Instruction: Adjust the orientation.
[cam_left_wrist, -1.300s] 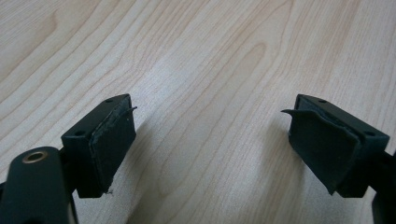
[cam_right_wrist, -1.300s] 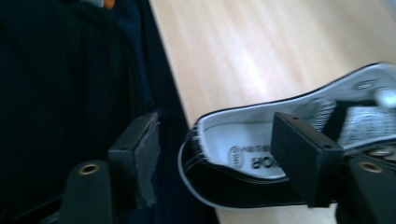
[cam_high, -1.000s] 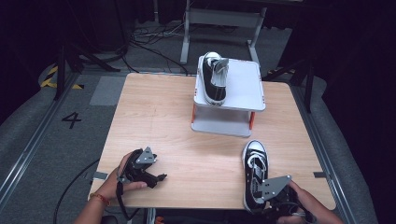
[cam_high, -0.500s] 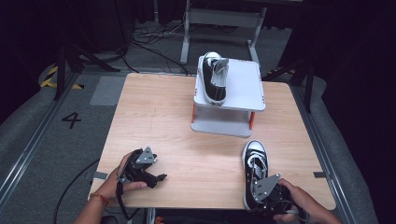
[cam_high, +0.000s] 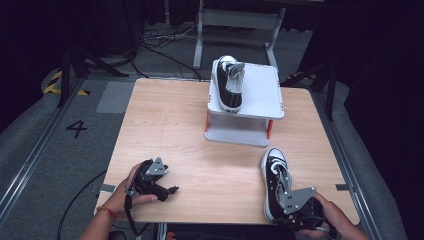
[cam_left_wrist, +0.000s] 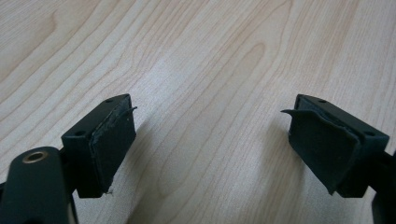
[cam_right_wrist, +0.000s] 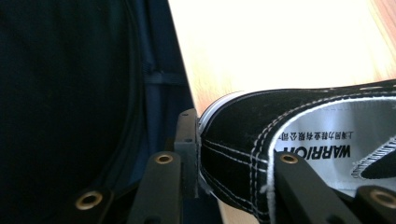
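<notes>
High view: my right tongs sit at the near right corner of the tabletop, clamped on the heel collar of the black sneaker that lies there. Jaws have just been closing — heel wall between them. Right gripper view confirms: one jaw outside the black canvas of the sneaker, the other inside against the lining.

Key relation: the sneaker's long axis runs away from me, heel toward my right hand, toe pointing at the white stand further up the tabletop. So the shoe extends straight ahead of the right tongs, and any lift would, I judge, carry it toe-first toward the stand, where the second sneaker already rests on the top, left half.

Left tongs — near left edge, well apart from both shoes, jaws spread with bare wood between them. Right hand is clearly the nearer one.
</notes>
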